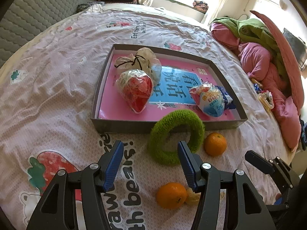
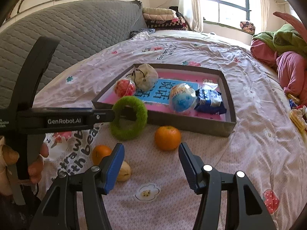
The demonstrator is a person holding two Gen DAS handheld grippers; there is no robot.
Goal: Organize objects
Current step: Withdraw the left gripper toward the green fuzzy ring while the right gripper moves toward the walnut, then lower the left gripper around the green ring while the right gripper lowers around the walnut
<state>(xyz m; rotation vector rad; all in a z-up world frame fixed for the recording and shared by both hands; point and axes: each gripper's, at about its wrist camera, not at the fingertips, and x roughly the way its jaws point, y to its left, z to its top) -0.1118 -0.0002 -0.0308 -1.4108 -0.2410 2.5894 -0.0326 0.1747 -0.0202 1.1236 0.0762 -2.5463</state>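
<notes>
A shallow grey box (image 1: 124,126) (image 2: 191,125) lies on the bed. In it are a red wrapped ball (image 1: 137,90), a white drawstring pouch (image 1: 143,60), a blue-and-white wrapped ball (image 1: 210,100) and a dark blue packet (image 2: 210,100). A fuzzy green ring (image 1: 159,149) (image 2: 134,103) stands tilted against the box's front wall. My left gripper (image 1: 149,151) is open, and one fingertip pokes into the ring's hole. My right gripper (image 2: 151,153) is open over the sheet. One orange (image 2: 167,138) (image 1: 214,143) lies just ahead of it. A second orange (image 2: 99,152) (image 1: 171,195) lies by its left finger.
A small yellowish piece (image 2: 124,172) lies beside the near orange. A grey quilted headboard (image 2: 76,28) rises at the left. Pink and green clothes (image 1: 259,57) are heaped at the bed's right side, with snack packets (image 2: 297,115) near them. A hand (image 2: 34,164) holds the left gripper's handle.
</notes>
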